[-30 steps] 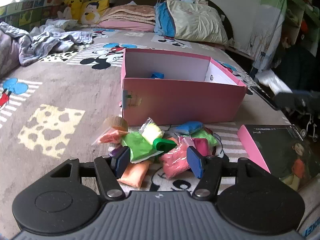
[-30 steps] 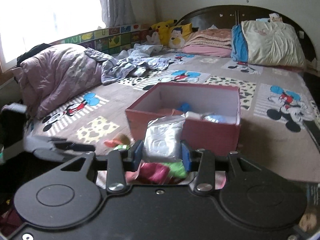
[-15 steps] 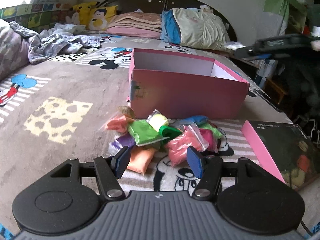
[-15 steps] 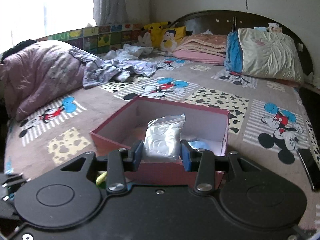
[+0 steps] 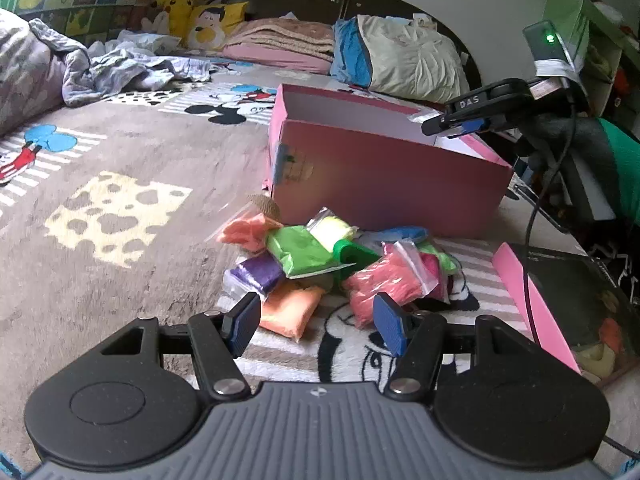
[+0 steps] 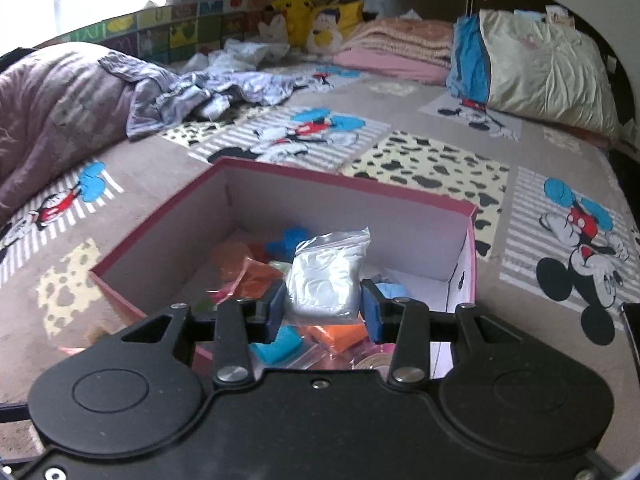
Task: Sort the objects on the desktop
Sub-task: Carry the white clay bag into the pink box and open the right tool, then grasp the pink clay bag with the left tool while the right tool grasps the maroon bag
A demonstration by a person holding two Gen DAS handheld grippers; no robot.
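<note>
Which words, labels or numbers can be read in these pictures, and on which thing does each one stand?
"DAS": white letters on the black body of the right gripper, seen from the left wrist view.
Sticker on the pink box: too blurred to read.
Cover of the flat box lid at the right: any print on it is too small to read.
Colourful wall panels behind the bed: shapes, perhaps letters, not legible.

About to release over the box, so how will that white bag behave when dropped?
The white bag bulges between the right gripper fingers, so it's probably soft. It likely lands without rolling on the packets in the box.
</note>
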